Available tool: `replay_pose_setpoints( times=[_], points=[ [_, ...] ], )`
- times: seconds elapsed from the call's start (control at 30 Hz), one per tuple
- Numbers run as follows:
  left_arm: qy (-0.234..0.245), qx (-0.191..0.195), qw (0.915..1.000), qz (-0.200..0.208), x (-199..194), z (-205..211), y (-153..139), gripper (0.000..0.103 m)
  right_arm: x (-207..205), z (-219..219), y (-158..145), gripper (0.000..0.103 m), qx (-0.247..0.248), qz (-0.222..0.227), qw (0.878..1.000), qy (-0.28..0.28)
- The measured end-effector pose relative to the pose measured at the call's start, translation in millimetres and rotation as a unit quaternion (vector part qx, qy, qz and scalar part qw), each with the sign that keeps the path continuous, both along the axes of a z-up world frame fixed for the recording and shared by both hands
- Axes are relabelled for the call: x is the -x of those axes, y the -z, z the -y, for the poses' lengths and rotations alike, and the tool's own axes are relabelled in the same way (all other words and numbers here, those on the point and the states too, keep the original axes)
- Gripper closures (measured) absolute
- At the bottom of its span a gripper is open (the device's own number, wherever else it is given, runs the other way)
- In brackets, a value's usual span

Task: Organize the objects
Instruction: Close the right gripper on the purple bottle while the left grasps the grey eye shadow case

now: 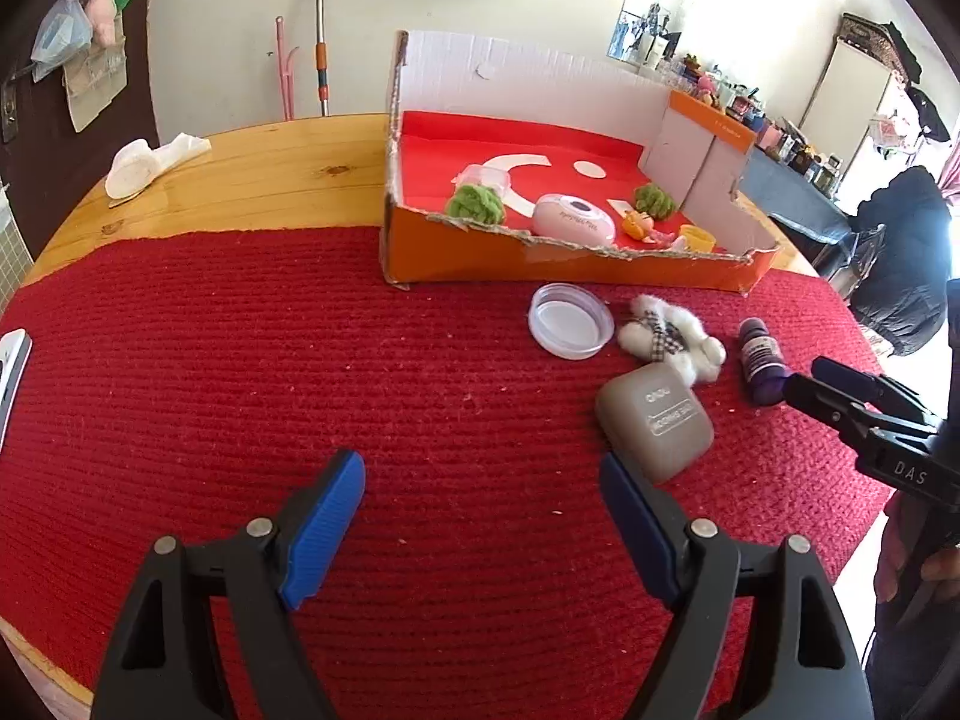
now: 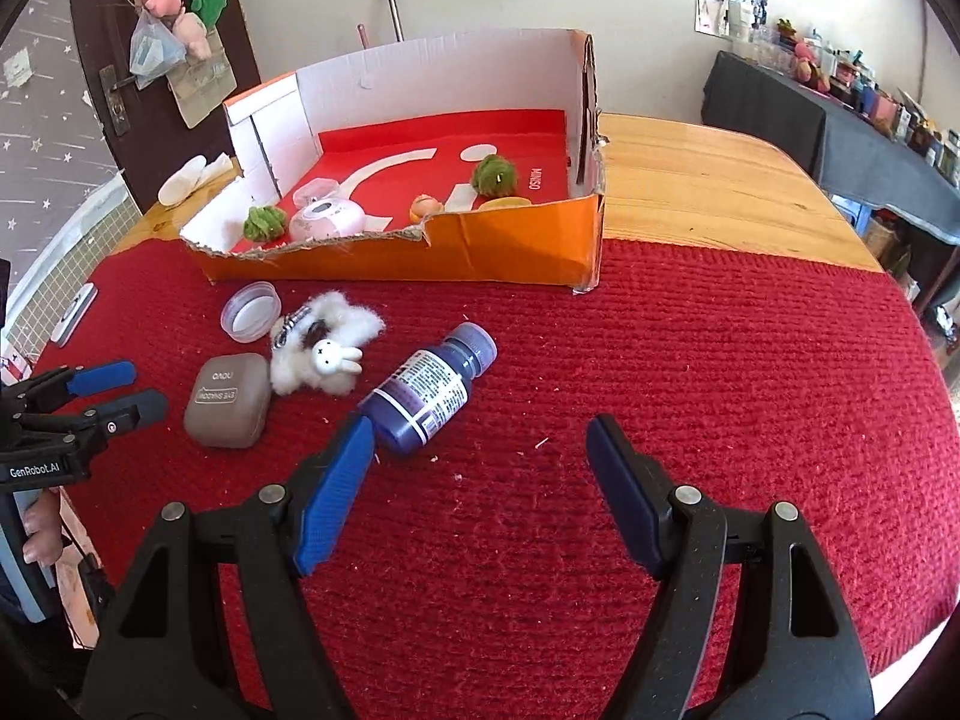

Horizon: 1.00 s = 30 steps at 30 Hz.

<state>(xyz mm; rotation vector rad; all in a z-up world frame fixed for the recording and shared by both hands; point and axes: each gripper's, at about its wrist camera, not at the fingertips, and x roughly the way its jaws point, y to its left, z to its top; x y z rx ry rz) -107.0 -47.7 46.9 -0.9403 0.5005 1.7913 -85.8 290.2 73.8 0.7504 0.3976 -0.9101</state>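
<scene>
Bottle (image 2: 429, 399), purple, lying on red cloth (image 2: 720, 360) touching the right claw's (image 2: 480, 456) left pad, jaws apart, empty. Grey case (image 1: 657, 420) just beside left claw's (image 1: 483, 480) right pad; jaws apart, empty. Beyond: plush rabbit (image 2: 327, 354), clear lid (image 1: 570, 320), orange box (image 2: 420, 252).

Both wrist views look steeply down, close over the red mat (image 1: 240, 360) — sharing the orange box (image 2: 480, 252).
</scene>
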Motion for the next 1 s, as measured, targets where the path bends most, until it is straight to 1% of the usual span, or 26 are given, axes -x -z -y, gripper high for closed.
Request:
replay_pose_setpoints(
  times=[0.13,0.27,0.43,0.57,0.63,0.8,1.0],
  points=[
    [0.033,-0.003,0.9994,0.001,-21,-10,-4,0.021,-9,1,-9,0.030,0.009,0.016,1.000,-0.009],
    [0.053,0.006,0.9986,0.006,-41,-31,0,0.021,-20,8,-9,0.030,0.007,0.004,1.000,-0.001],
    [0.055,0.018,0.9983,0.006,-53,-55,8,0.021,-3,12,-6,0.030,0.002,0.013,1.000,0.020],
    [0.042,0.021,0.9987,-0.017,-51,-58,13,0.021,8,12,-6,0.030,0.004,0.017,0.999,0.037],
    [0.036,0.020,0.9990,-0.020,-45,-54,13,0.020,9,12,-6,0.030,0.003,0.020,0.999,0.036],
    [0.019,0.020,0.9994,-0.023,-27,-40,10,0.021,-9,16,-7,0.030,0.002,0.022,1.000,0.022],
    [0.014,0.017,0.9996,-0.020,-17,-33,10,0.021,-33,23,0,0.030,-0.008,0.005,1.000,0.023]
  ],
)
